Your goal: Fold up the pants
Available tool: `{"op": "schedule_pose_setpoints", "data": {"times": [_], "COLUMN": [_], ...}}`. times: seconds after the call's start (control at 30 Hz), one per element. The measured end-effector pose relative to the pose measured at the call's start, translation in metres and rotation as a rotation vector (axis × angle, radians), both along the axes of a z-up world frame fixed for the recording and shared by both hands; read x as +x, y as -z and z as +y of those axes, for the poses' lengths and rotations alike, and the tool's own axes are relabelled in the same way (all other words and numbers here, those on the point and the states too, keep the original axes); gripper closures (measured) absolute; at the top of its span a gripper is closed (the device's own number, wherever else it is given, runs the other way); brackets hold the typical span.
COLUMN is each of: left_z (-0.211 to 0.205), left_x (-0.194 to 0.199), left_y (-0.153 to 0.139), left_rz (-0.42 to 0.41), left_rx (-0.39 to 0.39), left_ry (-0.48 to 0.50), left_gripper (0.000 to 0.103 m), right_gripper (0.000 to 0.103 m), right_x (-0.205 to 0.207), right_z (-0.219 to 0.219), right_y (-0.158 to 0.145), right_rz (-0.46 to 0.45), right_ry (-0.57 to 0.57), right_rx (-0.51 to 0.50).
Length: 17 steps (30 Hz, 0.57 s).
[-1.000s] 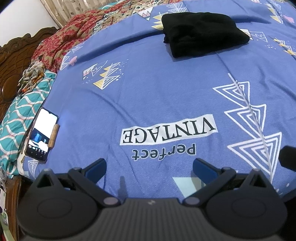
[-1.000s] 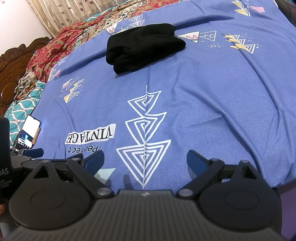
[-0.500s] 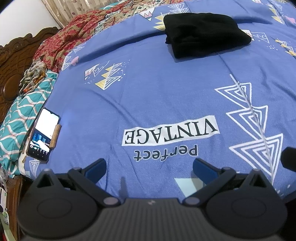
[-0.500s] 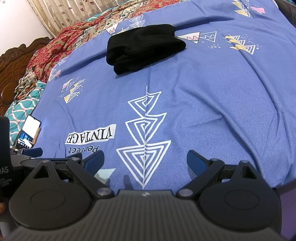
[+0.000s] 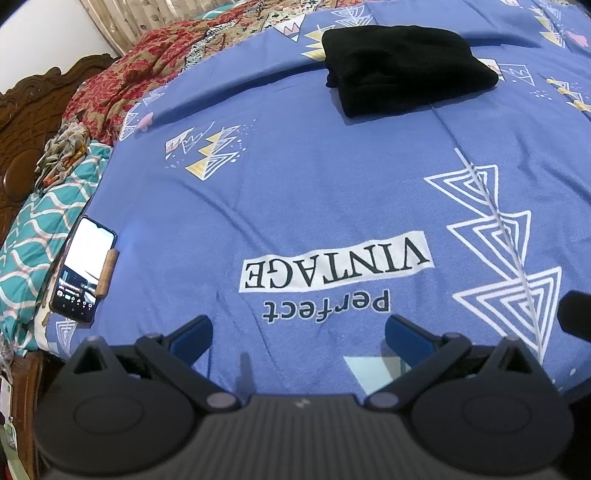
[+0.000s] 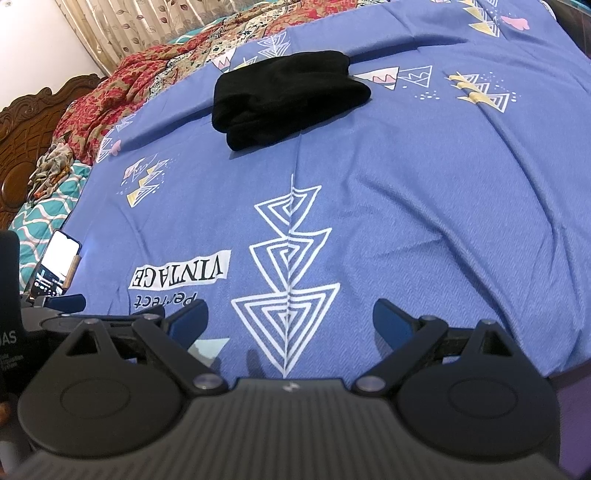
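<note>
Fingers first: my left gripper (image 5: 298, 334) has its blue-tipped jaws spread wide with nothing between them, only blue bedsheet (image 5: 314, 192) showing through the gap. My right gripper (image 6: 290, 319) is the same, jaws far apart and holding nothing, hovering over the near edge of the bed. From the right wrist view I can see part of my left gripper at the far left, just beside the right one.

Directly past my left jaws the sheet carries upside-down printed lettering (image 5: 332, 269), "Perfect" nearest me and "VINTAGE" in a white band above it. Past my right jaws runs a stack of nested white triangles (image 6: 290, 280) along a seam line, with the lettering off to its left.

Further out, well apart from both grippers, the black pants (image 5: 404, 64) lie on the far part of the sheet as a compact folded bundle with a thick doubled edge toward me; in the right wrist view the bundle (image 6: 286, 98) sits left of centre.

At the left edge of the bed a phone (image 5: 83, 271) with a lit screen lies on the sheet, next to a teal wave-patterned cloth (image 5: 33, 240). Behind that are a red floral blanket (image 5: 125, 88), a carved wooden headboard (image 5: 26, 110) and a curtain (image 6: 122, 26).
</note>
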State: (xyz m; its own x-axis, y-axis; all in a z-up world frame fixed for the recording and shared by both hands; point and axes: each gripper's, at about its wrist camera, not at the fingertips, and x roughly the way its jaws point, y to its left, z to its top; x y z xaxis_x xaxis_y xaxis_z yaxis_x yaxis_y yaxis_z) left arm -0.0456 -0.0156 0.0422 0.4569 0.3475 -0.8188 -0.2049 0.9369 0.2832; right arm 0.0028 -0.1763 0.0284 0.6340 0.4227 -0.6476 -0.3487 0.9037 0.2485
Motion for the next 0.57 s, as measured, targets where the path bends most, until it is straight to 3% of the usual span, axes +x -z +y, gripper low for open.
{"op": "schedule_pose_setpoints", "data": {"times": [0.57], "left_z": [-0.0015], "left_x": [-0.0020], "left_y": [0.0031], "left_rz": [0.008], "left_rx": [-0.038], "left_ry": [0.013], "left_gripper": [0.000], "right_gripper": [0.006], "right_x": [0.0000], "right_z": [0.0001], "right_y": [0.0018], "right_rz": [-0.001], "right_ry": [-0.003], "right_rx": [-0.003]}}
